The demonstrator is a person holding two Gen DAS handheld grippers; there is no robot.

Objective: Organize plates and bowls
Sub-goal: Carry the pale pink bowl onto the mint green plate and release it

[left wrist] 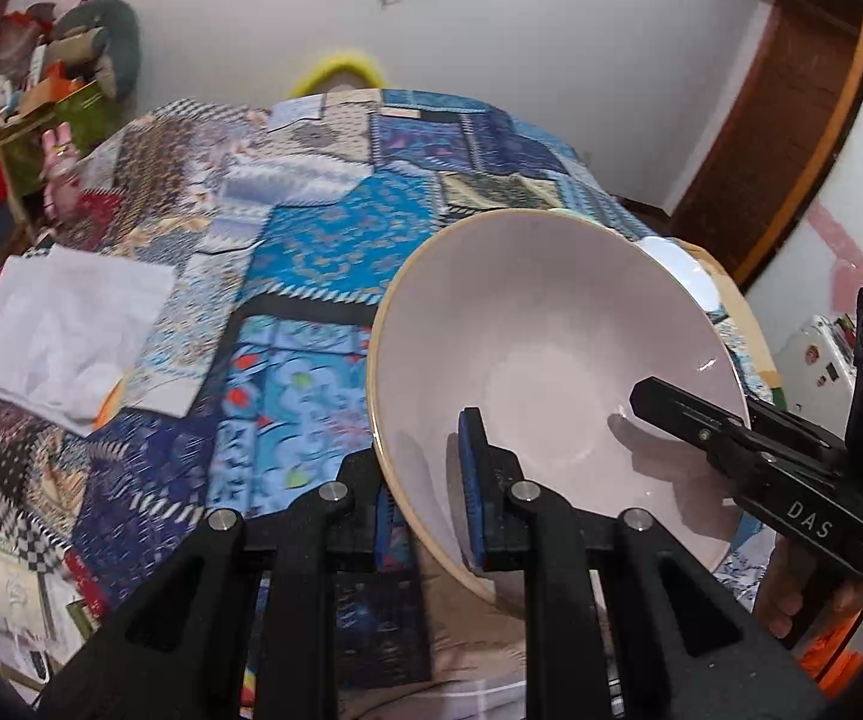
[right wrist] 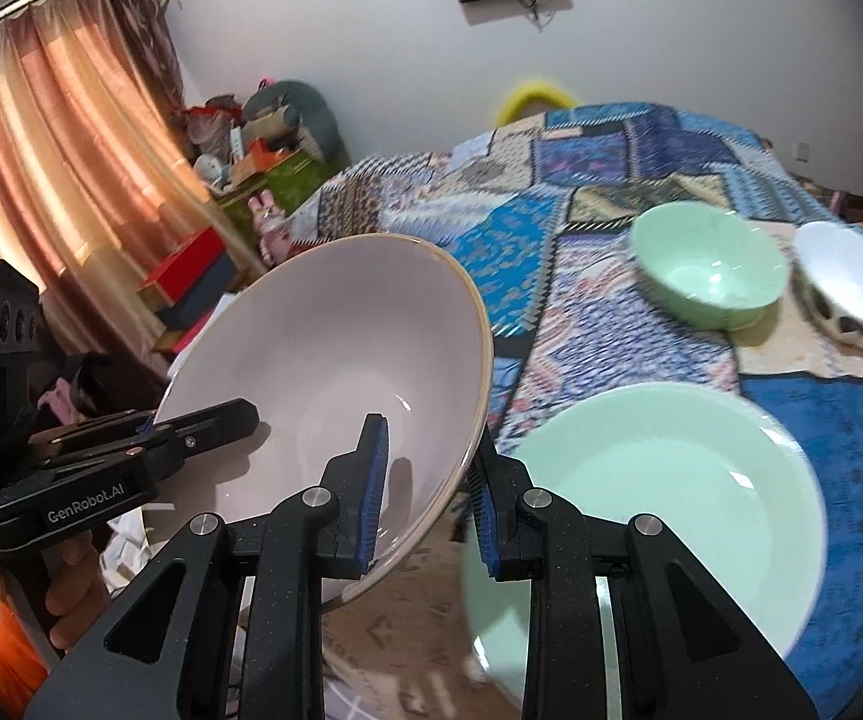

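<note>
You hold the pink bowl aloft, left gripper and right gripper both clenched on opposite rims; the green plate lies just right, below, nearer your right hand.

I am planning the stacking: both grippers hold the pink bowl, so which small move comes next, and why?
Probably carry the pink bowl, clamped at its rim by both the left gripper and the right gripper, over the green plate and level it; it hangs tilted just beside that plate.
</note>
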